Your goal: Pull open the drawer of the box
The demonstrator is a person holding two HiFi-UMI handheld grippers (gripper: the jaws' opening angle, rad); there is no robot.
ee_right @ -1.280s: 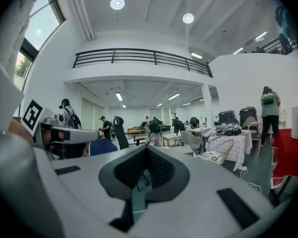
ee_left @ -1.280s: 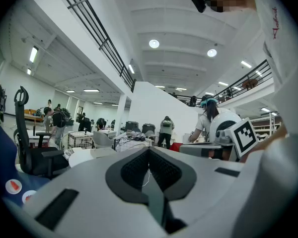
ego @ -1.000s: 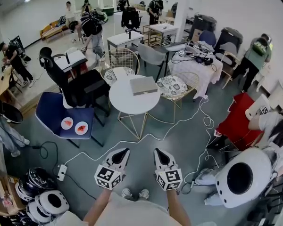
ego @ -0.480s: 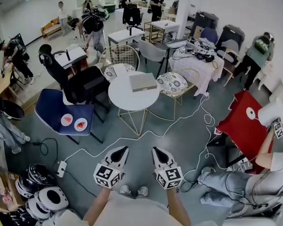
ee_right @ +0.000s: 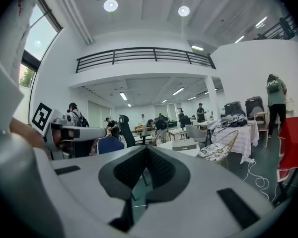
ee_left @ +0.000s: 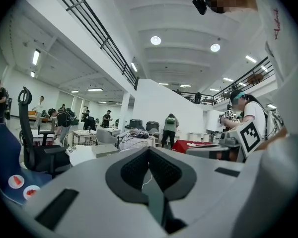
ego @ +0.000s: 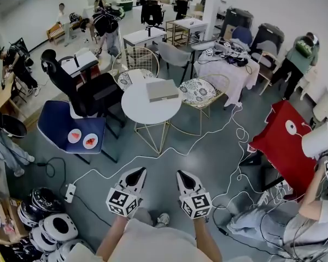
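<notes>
A flat grey box (ego: pixel 162 89) lies on a round white table (ego: pixel 132 111) some way ahead of me across the floor. Its drawer front cannot be made out from here. My left gripper (ego: pixel 138 172) and right gripper (ego: pixel 183 174) hang side by side low in the head view, above the floor and far short of the table. Both are shut with nothing between their jaws. The left gripper view looks past the left gripper (ee_left: pixel 149 150) to the box (ee_left: pixel 104 150). Beyond the right gripper (ee_right: pixel 147 150), the box (ee_right: pixel 185 144) appears small on the table.
A blue chair (ego: pixel 60 125) with two small plates and a black office chair (ego: pixel 93 94) stand left of the table; wire chairs (ego: pixel 199 97) stand right and behind. White cables (ego: pixel 208 141) and a power strip (ego: pixel 69 192) cross the floor. Helmets (ego: pixel 49 228) lie lower left. A person (ego: pixel 295 222) sits at right.
Both grippers keep their place and stay shut. The table and box have shifted slightly left in the head view. The person at the right has moved, and a red cover there now shows more.
</notes>
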